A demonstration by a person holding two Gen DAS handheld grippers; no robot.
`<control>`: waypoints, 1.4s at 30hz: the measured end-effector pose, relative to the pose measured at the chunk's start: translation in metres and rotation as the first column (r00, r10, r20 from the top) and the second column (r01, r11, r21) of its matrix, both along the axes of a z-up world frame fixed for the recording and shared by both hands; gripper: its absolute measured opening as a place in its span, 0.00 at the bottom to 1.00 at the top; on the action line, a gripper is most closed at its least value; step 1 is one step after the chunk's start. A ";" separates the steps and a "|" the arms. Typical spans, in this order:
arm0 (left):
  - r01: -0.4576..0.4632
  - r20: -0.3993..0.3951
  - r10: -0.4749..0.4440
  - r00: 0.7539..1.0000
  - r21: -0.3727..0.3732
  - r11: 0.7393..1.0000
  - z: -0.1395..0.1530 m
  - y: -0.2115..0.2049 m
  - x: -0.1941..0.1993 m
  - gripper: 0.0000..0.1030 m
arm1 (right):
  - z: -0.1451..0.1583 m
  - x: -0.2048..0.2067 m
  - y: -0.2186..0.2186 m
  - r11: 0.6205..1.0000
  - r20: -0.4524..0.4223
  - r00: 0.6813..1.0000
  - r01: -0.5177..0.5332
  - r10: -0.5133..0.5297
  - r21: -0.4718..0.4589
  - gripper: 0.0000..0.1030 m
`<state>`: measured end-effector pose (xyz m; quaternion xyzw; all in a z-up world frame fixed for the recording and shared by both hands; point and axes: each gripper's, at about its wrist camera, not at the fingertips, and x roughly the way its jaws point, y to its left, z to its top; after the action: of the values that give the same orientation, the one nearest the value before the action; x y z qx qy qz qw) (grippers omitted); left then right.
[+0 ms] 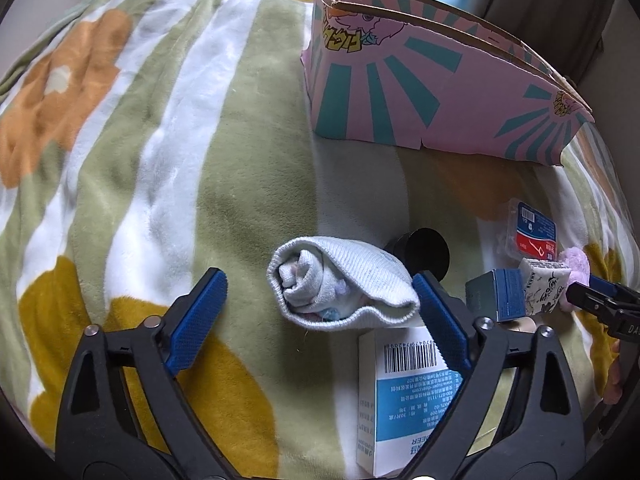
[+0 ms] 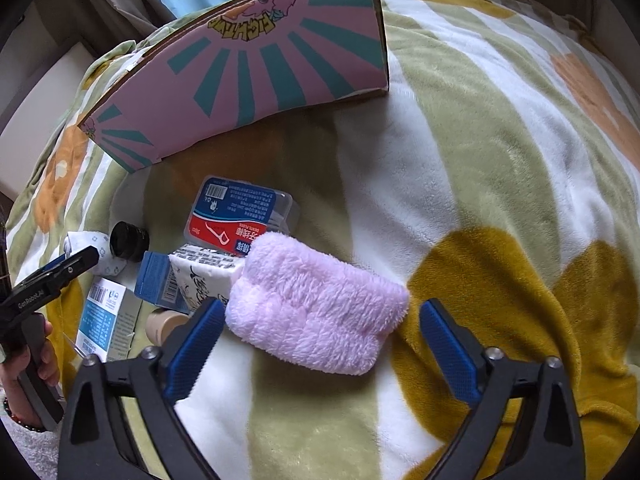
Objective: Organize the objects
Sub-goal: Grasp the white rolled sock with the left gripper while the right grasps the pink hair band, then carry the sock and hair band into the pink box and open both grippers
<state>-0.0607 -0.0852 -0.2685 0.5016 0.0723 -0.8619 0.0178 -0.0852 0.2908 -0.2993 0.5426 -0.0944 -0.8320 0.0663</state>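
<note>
Left wrist view: the left claw (image 1: 320,304) stands released around a rolled white knit sock (image 1: 340,284) on the green floral fleece blanket (image 1: 240,160). The right claw (image 2: 322,334) gapes, unclenched, astride a folded fluffy pink cloth (image 2: 316,312), near the pink-and-teal cardboard box (image 2: 256,68).

Fleecy blanket (image 1: 240,168), ribbed knit sock (image 1: 340,284) — matt cardboard box (image 1: 420,92)

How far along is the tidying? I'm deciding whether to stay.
Nothing looks put away. Left tongs stand open around the rolled sock, right tongs open around the pink cloth. Floss case and small boxes remain outside the pink carton.
</note>
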 end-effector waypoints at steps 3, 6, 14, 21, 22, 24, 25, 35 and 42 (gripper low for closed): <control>0.010 -0.006 -0.010 1.000 0.025 1.000 -0.002 0.000 -0.001 0.79 | -0.002 0.000 0.002 1.000 0.005 1.000 0.005 -0.005 -0.019 0.77; 0.031 -0.005 -0.030 1.000 0.048 0.998 -0.003 0.003 -0.002 0.66 | -0.001 0.002 0.003 1.000 -0.002 1.000 0.007 -0.007 -0.022 0.72; 0.029 -0.009 -0.029 1.000 0.067 0.997 0.001 0.003 -0.002 0.58 | 0.009 0.010 0.007 1.000 -0.028 1.000 0.008 -0.009 -0.030 0.57; 0.020 -0.032 -0.019 0.999 0.054 0.998 0.010 0.000 0.002 0.57 | 0.021 0.010 0.001 1.000 -0.061 0.998 -0.005 0.006 0.008 0.53; 0.018 -0.035 -0.016 0.999 0.052 0.998 0.012 0.000 0.002 0.57 | 0.023 0.010 0.000 1.000 -0.066 0.998 -0.006 0.007 0.012 0.52; 0.012 -0.043 -0.010 0.999 0.052 0.999 0.016 -0.002 0.002 0.57 | 0.026 0.010 -0.002 1.000 -0.077 0.997 -0.007 0.008 0.013 0.52; 0.009 -0.047 -0.006 0.999 0.053 0.999 0.018 -0.003 0.003 0.57 | 0.028 0.010 -0.002 1.000 -0.079 0.997 -0.004 0.005 0.014 0.52; 0.019 -0.099 -0.012 0.995 0.068 0.998 0.058 -0.005 0.015 0.57 | 0.063 0.015 -0.005 1.000 -0.123 0.992 0.000 0.002 0.015 0.52; 0.064 -0.155 -0.056 0.986 0.051 0.997 0.110 -0.001 0.015 0.57 | 0.103 0.011 -0.001 1.000 -0.146 0.989 0.005 -0.003 0.012 0.52</control>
<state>-0.0453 -0.0860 -0.1587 0.4362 0.0824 -0.8956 -0.0278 -0.0738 0.2902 -0.1967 0.4803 -0.0852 -0.8703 0.0682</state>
